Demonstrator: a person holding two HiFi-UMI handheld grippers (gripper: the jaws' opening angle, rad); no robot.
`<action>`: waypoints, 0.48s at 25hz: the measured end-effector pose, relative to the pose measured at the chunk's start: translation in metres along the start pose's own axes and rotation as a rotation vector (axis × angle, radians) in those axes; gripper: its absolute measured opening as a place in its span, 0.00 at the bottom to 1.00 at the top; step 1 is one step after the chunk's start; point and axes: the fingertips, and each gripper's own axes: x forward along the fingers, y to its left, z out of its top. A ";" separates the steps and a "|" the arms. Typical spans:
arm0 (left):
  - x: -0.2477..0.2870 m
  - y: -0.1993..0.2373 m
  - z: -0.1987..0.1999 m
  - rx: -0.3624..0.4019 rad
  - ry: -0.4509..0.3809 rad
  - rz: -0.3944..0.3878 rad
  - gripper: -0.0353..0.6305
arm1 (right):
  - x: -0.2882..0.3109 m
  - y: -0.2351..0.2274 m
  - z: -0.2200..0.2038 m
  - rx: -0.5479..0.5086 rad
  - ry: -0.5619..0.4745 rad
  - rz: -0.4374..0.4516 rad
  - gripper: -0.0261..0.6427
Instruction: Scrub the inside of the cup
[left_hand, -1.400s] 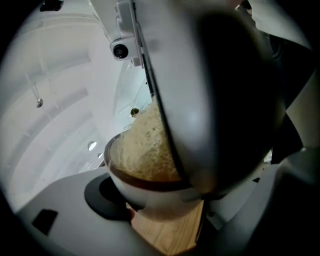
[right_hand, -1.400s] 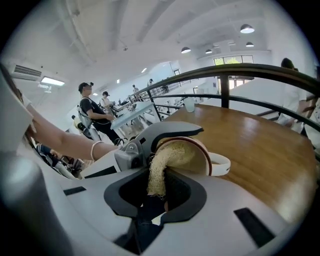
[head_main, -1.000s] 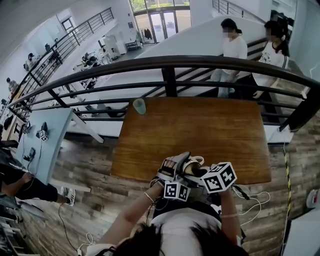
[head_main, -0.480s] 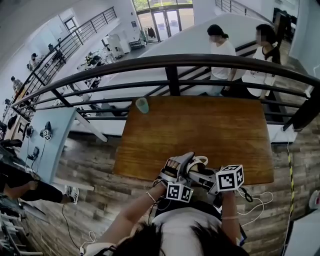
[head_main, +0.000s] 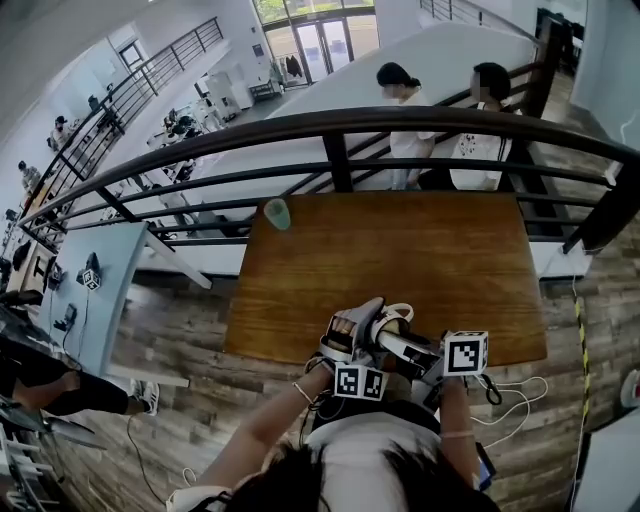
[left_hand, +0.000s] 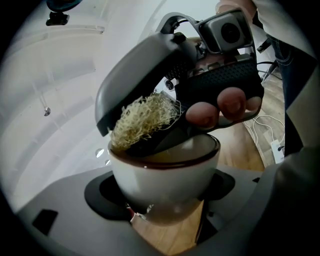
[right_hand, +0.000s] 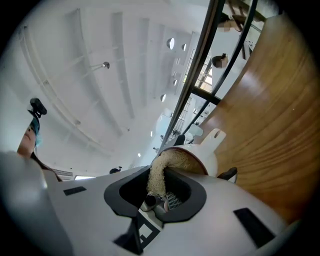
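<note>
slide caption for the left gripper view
Left gripper grips a white cup; right gripper holds a fibrous scrubber at its rim.

Wooden table (head_main: 400, 260), dark railing (head_main: 330, 123), plank floor (head_main: 170, 330), glass doors (head_main: 322, 40)

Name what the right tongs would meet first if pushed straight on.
Likely the inside of the cup: the right tongs hold a fibrous scrubber that sits at its mouth.

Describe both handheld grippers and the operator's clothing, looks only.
Both the left gripper and the right gripper are smooth grey shells with black pads inside the jaws. Each carries a white cube with black square markers: left cube, right cube. The right one shows a black textured grip and a boxy grey camera. Person wears a light top. White cables lie on the floor.
</note>
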 end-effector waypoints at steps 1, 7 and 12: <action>0.001 0.001 0.001 -0.003 -0.002 0.006 0.67 | -0.001 0.001 0.002 0.006 -0.013 0.011 0.17; 0.004 0.017 0.000 -0.050 -0.003 0.068 0.67 | 0.001 0.000 0.014 0.119 -0.093 0.057 0.17; 0.004 0.023 -0.003 -0.054 -0.012 0.094 0.67 | 0.001 0.000 0.022 0.261 -0.193 0.149 0.17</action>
